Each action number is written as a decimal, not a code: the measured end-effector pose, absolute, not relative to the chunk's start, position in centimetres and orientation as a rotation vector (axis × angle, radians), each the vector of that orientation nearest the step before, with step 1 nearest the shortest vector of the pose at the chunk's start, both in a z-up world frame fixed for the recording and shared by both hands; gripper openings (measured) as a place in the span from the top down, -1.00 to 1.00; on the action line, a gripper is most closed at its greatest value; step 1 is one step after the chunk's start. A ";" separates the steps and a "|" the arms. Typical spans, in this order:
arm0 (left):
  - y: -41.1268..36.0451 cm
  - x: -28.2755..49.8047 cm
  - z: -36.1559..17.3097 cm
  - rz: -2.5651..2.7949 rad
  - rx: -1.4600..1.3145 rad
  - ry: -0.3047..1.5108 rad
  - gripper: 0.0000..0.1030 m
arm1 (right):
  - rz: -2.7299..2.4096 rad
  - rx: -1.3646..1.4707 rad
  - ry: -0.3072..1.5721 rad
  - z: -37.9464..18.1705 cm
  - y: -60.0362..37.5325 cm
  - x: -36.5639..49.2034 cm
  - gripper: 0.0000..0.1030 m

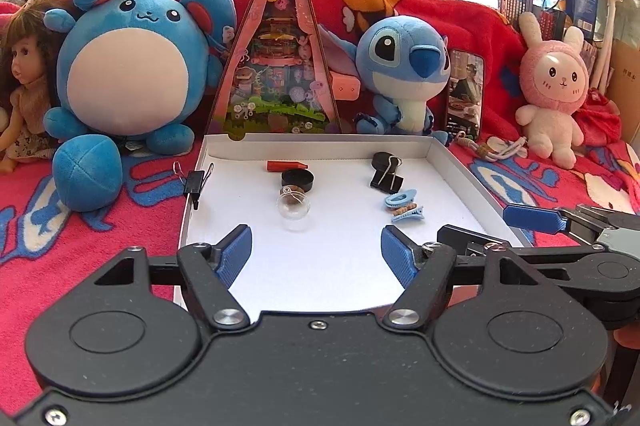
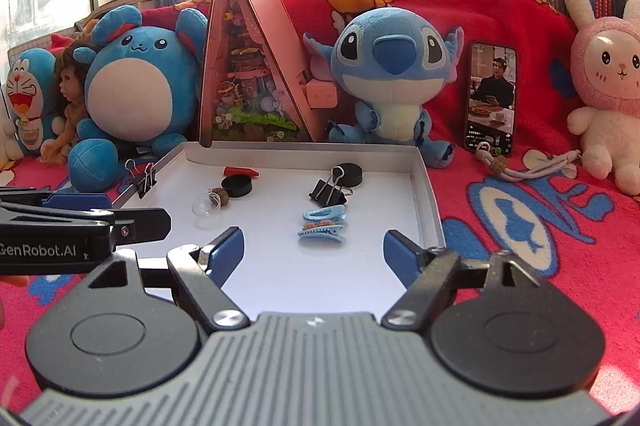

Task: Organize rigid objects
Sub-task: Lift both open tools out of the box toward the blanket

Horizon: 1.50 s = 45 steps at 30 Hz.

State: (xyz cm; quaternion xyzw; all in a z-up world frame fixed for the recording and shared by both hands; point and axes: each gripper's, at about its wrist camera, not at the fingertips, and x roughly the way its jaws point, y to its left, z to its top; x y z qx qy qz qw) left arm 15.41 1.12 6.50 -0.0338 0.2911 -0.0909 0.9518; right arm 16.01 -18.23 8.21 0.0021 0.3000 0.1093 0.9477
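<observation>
A: Left wrist view. Left gripper (image 1: 316, 254) jaws spread wide, nothing between them, over the near end of the white tray (image 1: 456, 169).
B: What's in the tray?
A: Red crayon (image 1: 287, 165) near the back wall. Black cap (image 1: 297, 180) just in front of it. Clear glass ball (image 1: 293, 206) with a brown bead inside, touching the cap's front. On the right: black disc (image 1: 382, 159), black binder clip (image 1: 387, 179) with silver handles against it, then two light blue hair clips (image 1: 404, 205) stacked together. A second clip (image 1: 195, 183) is clamped on the tray's left wall.
B: Right gripper?
A: Only one blue finger and the black body visible at the right edge, beside the tray.
B: Right wrist view?
A: Right gripper (image 2: 313, 253) jaws also wide apart, empty, over the tray's (image 2: 424, 185) near right part. Same layout: crayon (image 2: 240, 171), cap (image 2: 237, 185), ball (image 2: 206, 207) on the left; disc (image 2: 349, 173), binder clip (image 2: 329, 191), hair clips (image 2: 323, 224) mid-right. The hair clips lie just ahead of the fingers. Left gripper body enters from the left edge.
</observation>
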 end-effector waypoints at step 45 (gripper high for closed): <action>1.8 2.9 2.0 -0.222 0.038 0.669 -0.39 | 0.325 -0.221 0.590 5.5 -18.6 3.9 -0.70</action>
